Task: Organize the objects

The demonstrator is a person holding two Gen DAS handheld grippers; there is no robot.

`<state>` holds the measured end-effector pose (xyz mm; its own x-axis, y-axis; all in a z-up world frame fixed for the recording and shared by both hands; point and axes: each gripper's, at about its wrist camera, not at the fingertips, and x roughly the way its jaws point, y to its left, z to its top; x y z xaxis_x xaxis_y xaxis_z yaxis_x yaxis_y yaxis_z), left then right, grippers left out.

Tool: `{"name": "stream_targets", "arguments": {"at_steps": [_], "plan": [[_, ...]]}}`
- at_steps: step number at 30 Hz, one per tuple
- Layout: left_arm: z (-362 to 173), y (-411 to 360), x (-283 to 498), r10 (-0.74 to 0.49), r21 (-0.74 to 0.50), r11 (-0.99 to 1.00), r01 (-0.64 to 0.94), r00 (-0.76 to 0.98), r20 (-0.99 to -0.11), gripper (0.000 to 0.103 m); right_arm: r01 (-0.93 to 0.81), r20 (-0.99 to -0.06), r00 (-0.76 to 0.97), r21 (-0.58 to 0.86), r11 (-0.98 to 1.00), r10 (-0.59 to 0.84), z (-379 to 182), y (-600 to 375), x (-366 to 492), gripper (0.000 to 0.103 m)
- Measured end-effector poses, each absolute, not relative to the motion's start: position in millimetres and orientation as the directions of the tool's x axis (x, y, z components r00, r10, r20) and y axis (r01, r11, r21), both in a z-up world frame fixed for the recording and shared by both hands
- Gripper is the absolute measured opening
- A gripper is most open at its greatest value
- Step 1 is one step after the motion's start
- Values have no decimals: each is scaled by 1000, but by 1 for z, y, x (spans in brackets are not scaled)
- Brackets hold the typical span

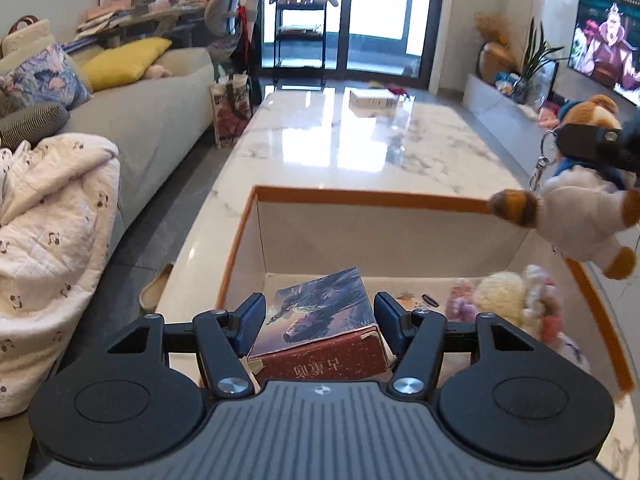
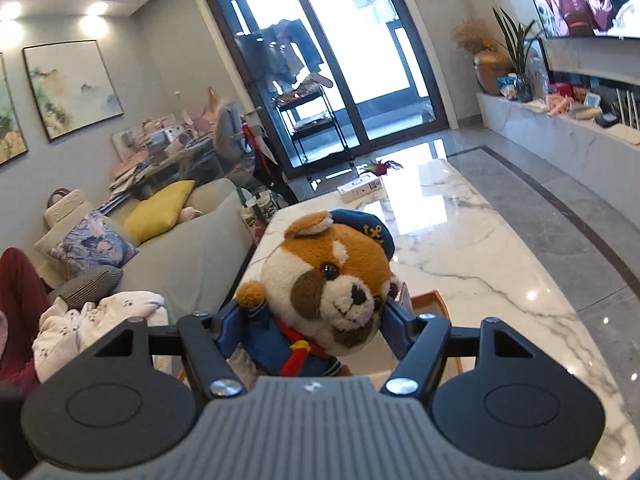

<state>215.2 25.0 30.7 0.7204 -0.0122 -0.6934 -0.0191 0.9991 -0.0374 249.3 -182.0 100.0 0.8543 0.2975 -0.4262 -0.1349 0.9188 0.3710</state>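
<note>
Left gripper (image 1: pixel 320 320) spread wide, hovering above the red box (image 1: pixel 320 334) without touching it, pads on either side. Red box lying inside the orange-rimmed cardboard box (image 1: pixel 360 196), tilted, dark fantasy artwork on its top face, pale Chinese characters on its red side, seen upside down and too small to read with certainty. Beside it, to the right in the same cardboard box, a pale fluffy plush toy (image 1: pixel 516 300) in cream and pink. A small dark oval label (image 1: pixel 430 300) on the box floor, wording unreadable.

Right gripper (image 2: pixel 316 320) pinching the stuffed dog (image 2: pixel 332 280), blue pads pressed against its blue jacket at either side of the body. Brown and white face, blue sailor cap with a gold anchor emblem, red neckerchief. From the left wrist view, same stuffed dog (image 1: pixel 580 216) held in the air over the right-hand rim of the cardboard box, metal keyring clip (image 1: pixel 540 164) dangling by its head.

Cardboard box resting on the white marble table (image 1: pixel 360 140). Further along the table, a small white carton (image 1: pixel 372 100), print illegible. On the right wall, a television (image 1: pixel 608 32) showing a cartoon. Grey sofa (image 1: pixel 152 108) to the left with a yellow cushion (image 1: pixel 124 62).
</note>
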Motion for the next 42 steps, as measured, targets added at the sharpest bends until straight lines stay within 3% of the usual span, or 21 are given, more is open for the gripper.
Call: {"name": "stream_targets", "arguments": {"at_steps": [4, 5, 6, 19, 26, 32, 36, 39, 42], "plan": [[21, 23, 226, 7, -28, 999, -38, 706, -708, 67, -124, -479, 830, 343, 931, 287, 79, -174, 275, 70], [20, 23, 229, -8, -41, 999, -29, 704, -710, 33, -120, -490, 820, 356, 927, 295, 73, -176, 279, 70], [18, 21, 232, 13, -26, 999, -46, 690, -723, 25, -114, -498, 813, 372, 921, 302, 68, -177, 284, 70], [5, 27, 248, 3, -61, 995, -79, 632, -775, 25, 3, -604, 692, 550, 835, 395, 24, -185, 309, 71], [6, 27, 247, 1, -59, 995, -77, 621, -784, 26, 42, -663, 643, 530, 847, 383, 12, -176, 309, 71], [7, 30, 247, -6, -77, 993, -87, 622, -783, 33, 40, -678, 616, 535, 844, 401, 9, -173, 311, 78], [6, 28, 245, -31, -92, 994, -66, 621, -783, 47, 38, -678, 627, 518, 854, 384, 11, -173, 309, 84], [8, 26, 243, -31, -88, 994, -61, 627, -778, 51, 38, -678, 636, 504, 863, 369, 13, -172, 308, 93], [11, 27, 240, -39, -95, 994, -55, 630, -775, 51, 27, -672, 646, 496, 868, 363, 16, -172, 305, 94]]}}
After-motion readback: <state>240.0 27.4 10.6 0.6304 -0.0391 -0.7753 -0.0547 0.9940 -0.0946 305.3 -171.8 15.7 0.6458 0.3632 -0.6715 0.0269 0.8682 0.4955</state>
